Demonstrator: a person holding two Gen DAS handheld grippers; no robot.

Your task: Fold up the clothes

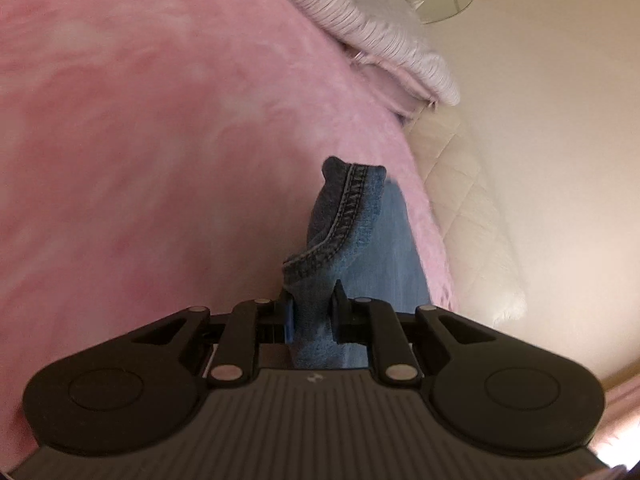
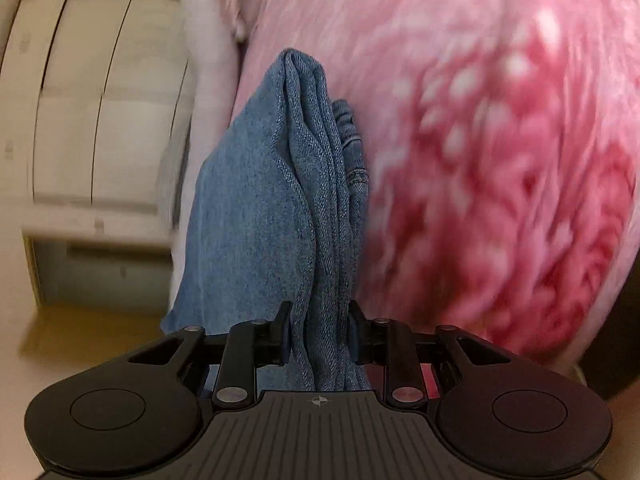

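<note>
Presently, item by item:
Garment: blue denim jeans [image 2: 260, 200], held up off the bed by both grippers, over the pink fleece.
Left gripper [image 1: 314, 316]: fingers clamped on a stitched hem or seam end of the jeans; the cloth stands up toward 12 o'clock from the fingers.
Right gripper [image 2: 320, 332]: fingers clamped on a thick bunch of several denim layers, which rises toward 12 o'clock.
Bed cover: fluffy pink blanket [image 1: 160, 120], filling 9 to 12 o'clock in the left view and 1 to 4 o'clock in the right view.
Surroundings: pale ribbed pillow [image 1: 360, 20] at 1 o'clock, left view; white drawer unit [image 2: 92, 120] at 9 o'clock, right view.
Step in hand (judged): carrying the jeans in the air between two grips; blur suggests motion. Whether this is spreading out or bringing ends together, I cannot tell.
Next move (judged): needs both grips kept firm and the layers kept even until the denim lies on the blanket.
</note>
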